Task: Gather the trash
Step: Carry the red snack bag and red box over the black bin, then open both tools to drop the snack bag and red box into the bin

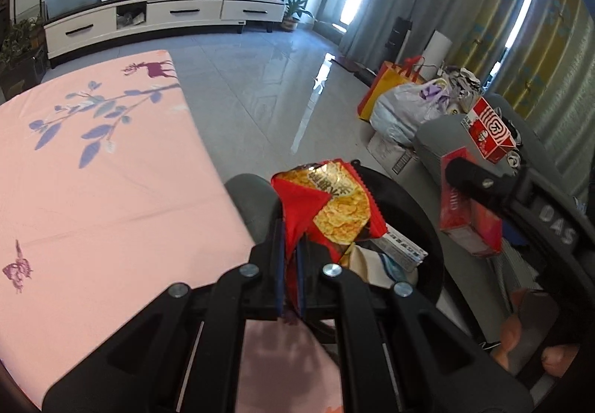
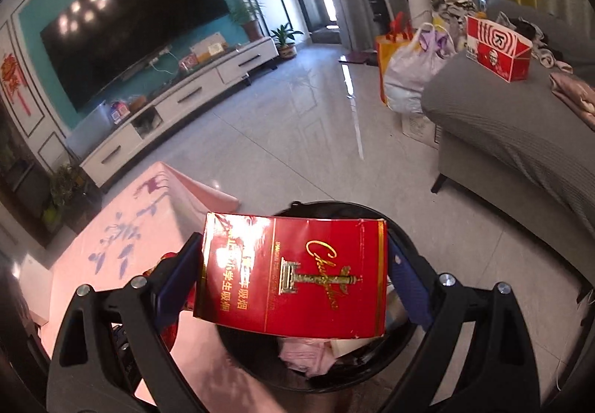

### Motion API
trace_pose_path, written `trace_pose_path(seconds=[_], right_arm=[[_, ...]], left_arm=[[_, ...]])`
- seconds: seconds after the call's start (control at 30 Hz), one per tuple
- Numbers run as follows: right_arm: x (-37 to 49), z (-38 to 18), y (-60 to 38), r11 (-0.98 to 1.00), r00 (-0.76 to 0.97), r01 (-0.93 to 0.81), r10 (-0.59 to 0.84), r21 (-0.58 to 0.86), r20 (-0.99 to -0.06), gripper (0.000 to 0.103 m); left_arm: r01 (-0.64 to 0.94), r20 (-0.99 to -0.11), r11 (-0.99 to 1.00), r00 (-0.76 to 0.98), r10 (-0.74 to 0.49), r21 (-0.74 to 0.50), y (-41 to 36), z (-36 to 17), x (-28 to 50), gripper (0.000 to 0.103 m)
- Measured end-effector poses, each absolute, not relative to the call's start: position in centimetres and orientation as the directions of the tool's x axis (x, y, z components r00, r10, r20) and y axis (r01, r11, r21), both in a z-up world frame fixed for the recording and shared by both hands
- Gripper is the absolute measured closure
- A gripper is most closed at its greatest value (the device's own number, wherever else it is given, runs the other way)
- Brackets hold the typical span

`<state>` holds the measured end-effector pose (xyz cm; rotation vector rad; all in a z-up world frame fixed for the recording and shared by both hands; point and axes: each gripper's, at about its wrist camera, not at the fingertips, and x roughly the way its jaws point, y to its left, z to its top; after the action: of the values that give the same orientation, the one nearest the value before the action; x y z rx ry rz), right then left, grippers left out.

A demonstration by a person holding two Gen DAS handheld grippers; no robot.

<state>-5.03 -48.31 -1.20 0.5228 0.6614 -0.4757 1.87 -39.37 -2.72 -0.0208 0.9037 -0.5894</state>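
My left gripper (image 1: pixel 290 238) is shut on a red and gold snack wrapper (image 1: pixel 331 205) and holds it over a black trash bin (image 1: pixel 416 212) beside the pink table. The bin holds several wrappers. My right gripper (image 2: pixel 293 264) is shut on a red cigarette carton (image 2: pixel 297 271) and holds it above the same bin (image 2: pixel 398 227), which has pink and white trash inside. The right gripper with the carton (image 1: pixel 468 219) also shows at the right of the left wrist view.
A table with a pink leaf-print cloth (image 1: pixel 104 167) lies to the left. A grey sofa (image 2: pixel 520 138) with a red KFC box (image 2: pixel 498 48) stands to the right. Bags (image 2: pixel 412 67) sit on the tiled floor. A TV cabinet (image 1: pixel 163 15) lines the far wall.
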Motion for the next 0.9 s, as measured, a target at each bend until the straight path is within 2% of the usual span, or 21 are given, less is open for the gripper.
trace_pose_path(seconds=[0.43,0.9], right_arm=[[-4.5,-5.9,-52.7,0.659,0.622,0.654,-0.188,0.372,-0.76,0.012],[-3.3,-6.8,-52.7,0.656,0.595,0.663,-0.17,0.36,-0.786,0.012]], left_arm=[[0.527,-0.784,0.814,0.386,-0.486,-0.245,-43.3,-5.3,1.1,0.096],[0.565,-0.816,0.792,0.328,-0.475,-0.234,-44.8,-7.1,0.9,0.095]])
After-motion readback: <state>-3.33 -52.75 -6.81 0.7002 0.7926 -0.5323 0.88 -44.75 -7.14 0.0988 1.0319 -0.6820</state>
